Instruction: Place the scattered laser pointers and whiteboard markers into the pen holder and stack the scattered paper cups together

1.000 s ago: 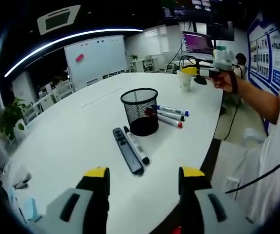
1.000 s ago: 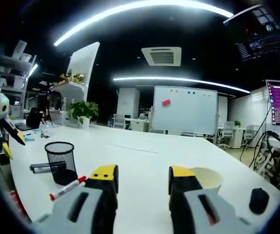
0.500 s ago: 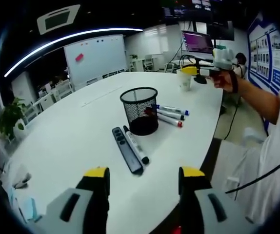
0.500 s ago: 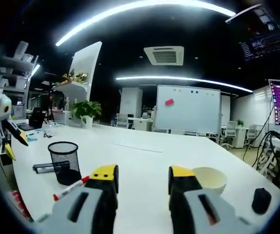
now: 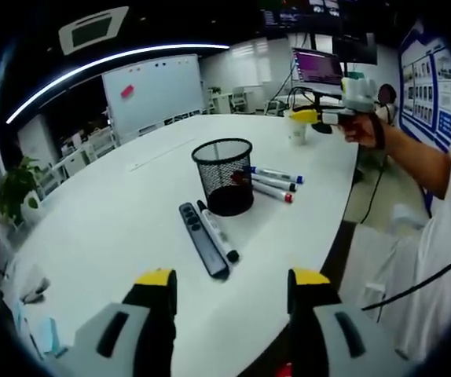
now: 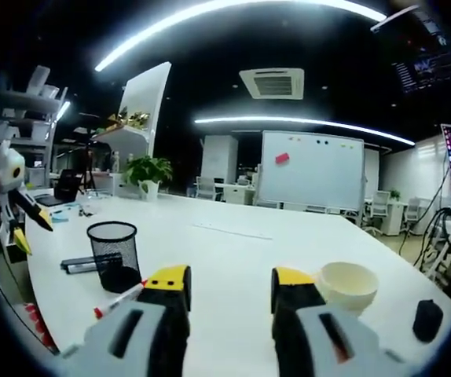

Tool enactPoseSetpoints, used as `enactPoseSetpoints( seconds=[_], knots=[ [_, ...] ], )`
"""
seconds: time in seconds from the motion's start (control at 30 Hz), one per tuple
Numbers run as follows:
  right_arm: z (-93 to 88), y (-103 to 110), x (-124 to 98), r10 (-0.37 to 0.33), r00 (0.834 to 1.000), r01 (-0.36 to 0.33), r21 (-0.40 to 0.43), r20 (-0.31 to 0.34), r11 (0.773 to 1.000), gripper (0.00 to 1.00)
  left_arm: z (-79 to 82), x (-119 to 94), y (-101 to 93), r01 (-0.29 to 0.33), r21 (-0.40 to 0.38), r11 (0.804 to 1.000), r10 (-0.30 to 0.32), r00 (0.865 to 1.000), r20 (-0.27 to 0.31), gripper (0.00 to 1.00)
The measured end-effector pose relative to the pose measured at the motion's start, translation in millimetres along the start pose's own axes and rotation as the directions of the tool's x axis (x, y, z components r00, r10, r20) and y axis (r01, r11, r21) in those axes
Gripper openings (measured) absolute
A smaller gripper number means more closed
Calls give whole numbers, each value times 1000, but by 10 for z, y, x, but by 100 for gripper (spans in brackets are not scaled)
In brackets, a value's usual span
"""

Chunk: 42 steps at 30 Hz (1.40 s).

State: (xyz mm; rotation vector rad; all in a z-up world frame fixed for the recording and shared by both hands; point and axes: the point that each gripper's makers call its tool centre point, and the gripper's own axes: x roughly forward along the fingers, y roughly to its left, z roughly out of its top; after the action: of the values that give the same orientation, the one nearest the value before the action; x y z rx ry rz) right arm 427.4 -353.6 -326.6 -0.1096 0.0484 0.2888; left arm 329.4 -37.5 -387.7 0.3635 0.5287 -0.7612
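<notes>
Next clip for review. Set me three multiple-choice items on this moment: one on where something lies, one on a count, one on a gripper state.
1. The black laser pointer lies
A. inside the pen holder
B. flat on the white table
C. in a cup

2. Markers lying just right of the holder in the left gripper view:
A. one
B. three
C. six

3. The left gripper is
A. open, holding nothing
B. shut on a marker
C. shut on a cup

Key: B, it rests on the tabletop; B, three lie side by side; A, bare table between its jaws.

Bare table left of pen holder; markers crowd right.
</notes>
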Motion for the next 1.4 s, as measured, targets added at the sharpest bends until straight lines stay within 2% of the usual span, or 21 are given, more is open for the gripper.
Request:
enactPoseSetpoints(
  seconds=[0.5,1.4],
  knots=[
    [1,167,34,56,998,-57,-9,-15,998,41,-23,-6,9,-2,-4,1000,2,1000,-5,57],
    [-228,323,34,109,990,-113,-35,-85,993,41,-5,10,-4,0,8,1000,0,1000,-10,57]
  ],
)
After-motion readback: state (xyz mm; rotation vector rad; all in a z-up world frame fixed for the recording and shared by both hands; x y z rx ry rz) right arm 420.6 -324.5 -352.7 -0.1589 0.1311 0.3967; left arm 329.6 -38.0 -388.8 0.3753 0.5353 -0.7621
